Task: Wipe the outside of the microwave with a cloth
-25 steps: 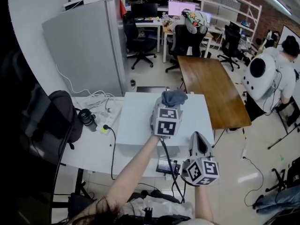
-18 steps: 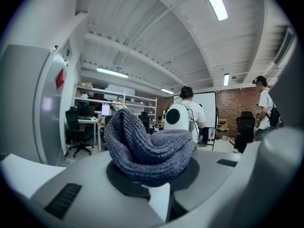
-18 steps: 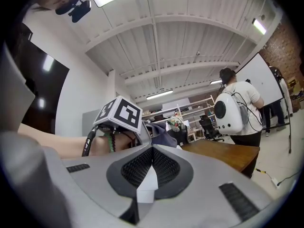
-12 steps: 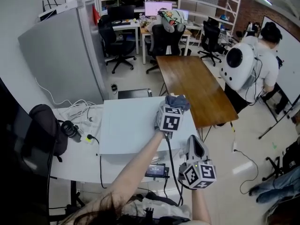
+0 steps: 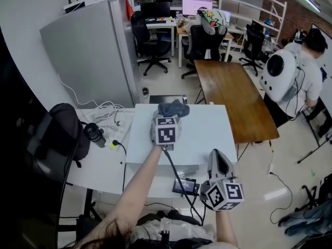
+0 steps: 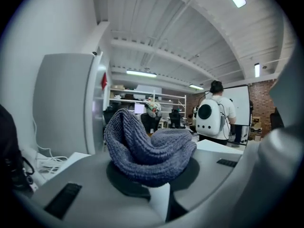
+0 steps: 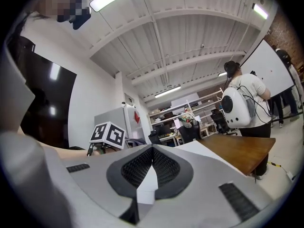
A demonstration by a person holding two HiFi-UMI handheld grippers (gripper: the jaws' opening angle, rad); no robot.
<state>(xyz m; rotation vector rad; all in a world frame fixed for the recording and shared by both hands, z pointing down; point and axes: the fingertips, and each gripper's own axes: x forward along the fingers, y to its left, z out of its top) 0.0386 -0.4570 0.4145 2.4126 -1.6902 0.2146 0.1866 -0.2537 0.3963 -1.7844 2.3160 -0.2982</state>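
The white microwave (image 5: pixel 207 131) is seen from above, its flat top facing me. A blue-grey knitted cloth (image 5: pixel 173 109) lies on the rear part of that top, left of the middle, and my left gripper (image 5: pixel 170 114) is shut on it. In the left gripper view the cloth (image 6: pixel 147 148) bulges up out of the closed jaws, with my left gripper (image 6: pixel 154 182) just under it. My right gripper (image 5: pixel 218 158) hangs off the microwave's front right corner, shut and empty. Its jaws meet in the right gripper view (image 7: pixel 152 167), and the left gripper's marker cube (image 7: pixel 108 135) shows behind them.
A black bag (image 5: pixel 66 134), a black cylinder (image 5: pixel 95 133) and loose cables (image 5: pixel 106 113) lie on the white table to the left. A tall grey cabinet (image 5: pixel 91 51) stands behind. A wooden table (image 5: pixel 231 95) and a person with a white backpack (image 5: pixel 284 77) are at the right.
My left gripper carried the cloth along the rear of the microwave top, first to the right corner, then back left past the middle. The right gripper has barely moved.
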